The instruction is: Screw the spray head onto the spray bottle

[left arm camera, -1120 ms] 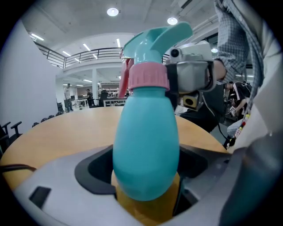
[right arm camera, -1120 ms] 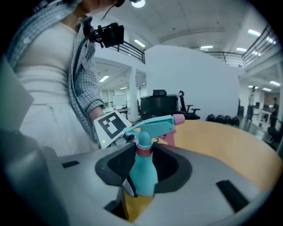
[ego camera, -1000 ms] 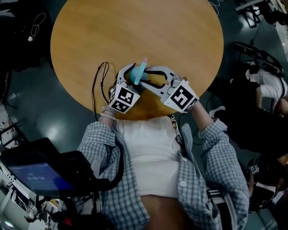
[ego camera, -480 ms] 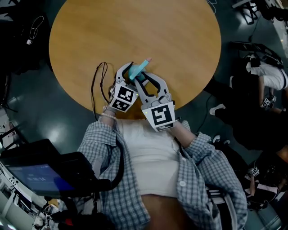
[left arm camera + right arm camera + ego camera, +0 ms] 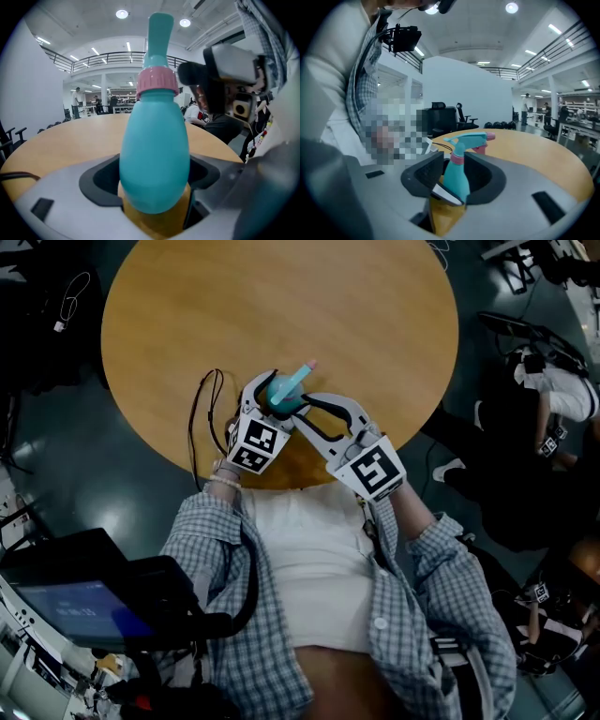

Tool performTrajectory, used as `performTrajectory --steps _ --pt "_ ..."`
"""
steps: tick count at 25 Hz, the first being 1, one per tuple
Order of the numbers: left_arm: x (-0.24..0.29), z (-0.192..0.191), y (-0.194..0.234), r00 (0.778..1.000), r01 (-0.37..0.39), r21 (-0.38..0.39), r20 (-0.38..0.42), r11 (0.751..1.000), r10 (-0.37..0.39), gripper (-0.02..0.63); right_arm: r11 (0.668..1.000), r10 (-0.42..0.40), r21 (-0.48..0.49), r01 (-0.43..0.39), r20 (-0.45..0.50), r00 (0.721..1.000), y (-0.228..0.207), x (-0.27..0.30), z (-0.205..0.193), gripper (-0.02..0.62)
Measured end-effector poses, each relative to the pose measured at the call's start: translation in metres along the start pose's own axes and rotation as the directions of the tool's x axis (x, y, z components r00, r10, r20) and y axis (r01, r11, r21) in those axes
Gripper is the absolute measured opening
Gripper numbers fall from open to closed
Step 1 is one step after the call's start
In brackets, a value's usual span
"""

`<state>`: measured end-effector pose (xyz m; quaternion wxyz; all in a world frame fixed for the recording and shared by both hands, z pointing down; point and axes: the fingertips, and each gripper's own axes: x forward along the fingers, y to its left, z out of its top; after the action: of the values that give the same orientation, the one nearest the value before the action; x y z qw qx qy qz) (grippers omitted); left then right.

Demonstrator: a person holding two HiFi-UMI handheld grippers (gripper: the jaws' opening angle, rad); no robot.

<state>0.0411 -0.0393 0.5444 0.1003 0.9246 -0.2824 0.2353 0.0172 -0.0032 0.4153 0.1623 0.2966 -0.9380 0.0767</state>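
Observation:
A teal spray bottle [image 5: 286, 386] is held above the near edge of the round wooden table [image 5: 281, 296]. Its pink collar [image 5: 157, 80] and teal spray head [image 5: 159, 33] sit on top. My left gripper [image 5: 270, 396] is shut on the bottle's fat body [image 5: 154, 154]. My right gripper [image 5: 298, 407] comes in from the right. Its jaws have just been closing, and they now clasp the bottle's neck [image 5: 457, 180] at the pink collar [image 5: 457, 159]. The spray head [image 5: 471, 139] sticks out beyond them. A left fingertip [image 5: 445, 194] shows under the bottle.
A black cable [image 5: 202, 418] loops over the table's left near edge. A person [image 5: 553, 409] sits off to the right among cables and gear. A dark monitor [image 5: 75, 601] stands at lower left. Office chairs [image 5: 461, 117] stand beyond the table.
The right gripper swung in toward my body, then back out to the right, rolling as it went, with its jaws staying at the bottle. The left gripper and bottle held still.

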Motion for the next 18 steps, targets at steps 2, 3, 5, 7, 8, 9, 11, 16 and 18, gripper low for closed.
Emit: performTrajectory --steps 2,3,5,7,8,9,11,16,18 --pt "-0.002 -0.002 -0.001 1.000 0.007 0.005 0.000 1.000 -0.007 0.410 0.996 0.082 -0.015 -0.083 -0.034 0.996 -0.013 -0.005 0.000 0.186" --pt "-0.004 -0.004 -0.002 1.000 0.012 0.008 0.000 1.000 -0.012 0.410 0.991 0.130 -0.021 -0.132 -0.054 0.990 -0.020 -0.006 0.001 0.210" --pt "-0.005 -0.005 -0.004 1.000 0.023 0.016 0.000 1.000 -0.023 0.410 0.966 0.239 -0.072 -0.248 -0.122 0.963 -0.031 -0.006 -0.002 0.225" --pt "-0.007 -0.006 -0.005 0.999 0.032 0.023 0.000 0.999 -0.032 0.410 0.923 0.329 -0.139 -0.359 -0.198 0.923 -0.036 0.000 -0.003 0.230" --pt "-0.008 -0.006 -0.005 0.999 0.036 0.025 0.000 0.999 -0.036 0.410 0.897 0.368 -0.167 -0.410 -0.232 0.900 -0.035 0.005 -0.002 0.230" --pt "-0.008 -0.006 -0.006 0.999 0.039 0.027 0.001 0.999 -0.039 0.410 0.868 0.409 -0.184 -0.461 -0.263 0.874 -0.032 0.009 -0.001 0.230" --pt "-0.009 -0.006 -0.007 0.999 0.044 0.030 0.001 0.999 -0.044 0.410 0.802 0.488 -0.199 -0.563 -0.324 0.810 -0.020 0.016 -0.004 0.230" --pt "-0.010 -0.007 -0.011 0.998 0.055 0.035 0.001 0.998 -0.055 0.410 0.671 0.599 -0.202 -0.713 -0.419 0.683 0.005 0.024 -0.018 0.229" --pt "-0.011 -0.006 -0.012 0.998 0.059 0.036 0.000 0.998 -0.059 0.410 0.643 0.617 -0.209 -0.737 -0.428 0.660 0.010 0.026 -0.020 0.229"
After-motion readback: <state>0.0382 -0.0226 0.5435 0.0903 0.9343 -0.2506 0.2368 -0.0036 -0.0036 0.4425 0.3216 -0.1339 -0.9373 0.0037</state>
